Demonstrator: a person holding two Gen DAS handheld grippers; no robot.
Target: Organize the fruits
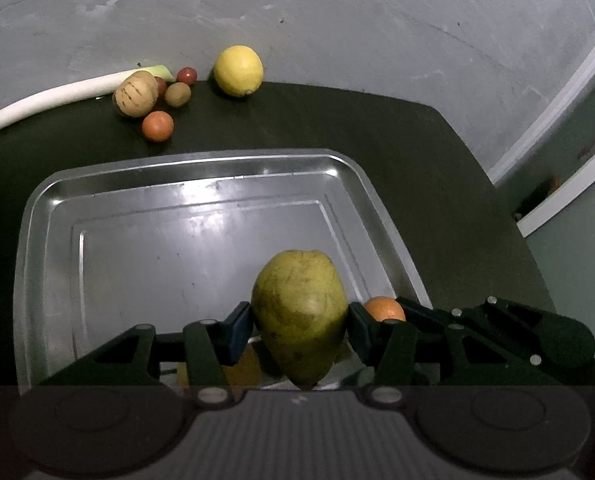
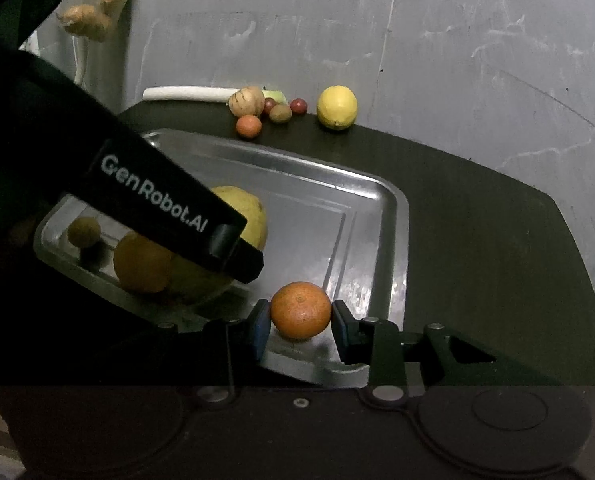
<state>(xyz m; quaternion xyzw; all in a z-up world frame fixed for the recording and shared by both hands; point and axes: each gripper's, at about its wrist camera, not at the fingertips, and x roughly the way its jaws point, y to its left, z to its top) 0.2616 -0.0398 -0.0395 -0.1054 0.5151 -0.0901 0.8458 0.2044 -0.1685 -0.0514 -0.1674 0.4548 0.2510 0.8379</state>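
Over the metal tray: left hand-held gripper clamping a green mango, hiding fruit beneath; right hand-held gripper pinching an orange; lemon sitting on the tabletop.

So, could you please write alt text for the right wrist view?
The right tool grips an orange above the near corner of a metal tray. The left tool holds a yellow-green fruit over the tray; more produce lies behind, by the wall.
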